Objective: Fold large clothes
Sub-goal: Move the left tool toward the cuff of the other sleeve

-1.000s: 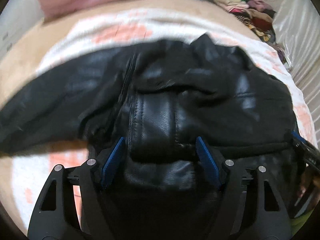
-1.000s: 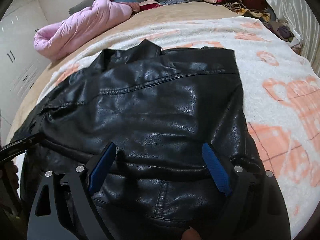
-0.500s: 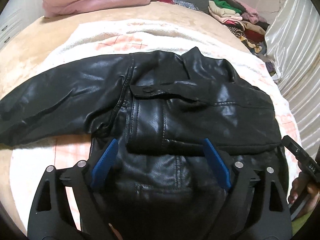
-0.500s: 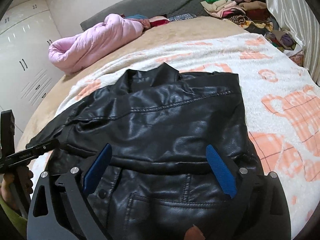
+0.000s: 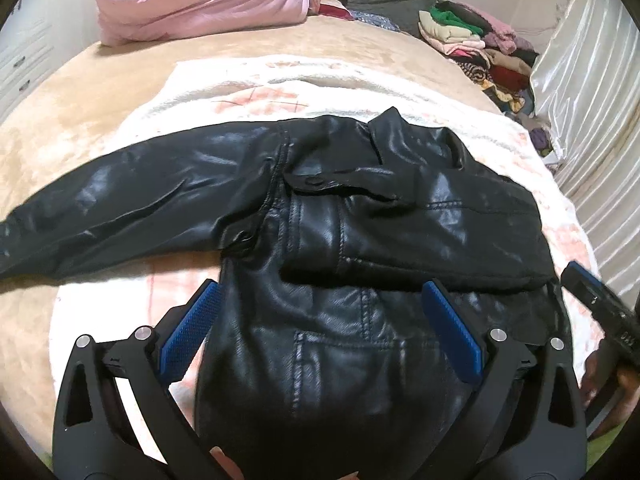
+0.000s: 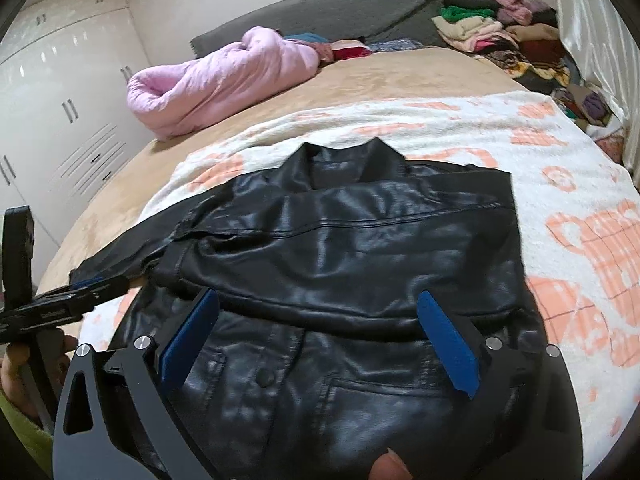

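A black leather jacket lies flat on a white blanket with orange prints, spread over a bed with a tan cover. Its right side is folded across the front, the edge running crosswise over the body; the other sleeve stretches straight out to the left in the left wrist view. The collar points toward the head of the bed.

The left gripper hangs above the jacket's lower part, its jaws opening, blue pads wide apart, nothing pressed between them. The right gripper hangs above the folded edge, its jaws opening too, wide and clear of the leather.

At the head of the bed lie a rolled pink quilt and a grey cushion. A pile of clothes sits in the far right corner beside a pale curtain. White wardrobes stand to the left.
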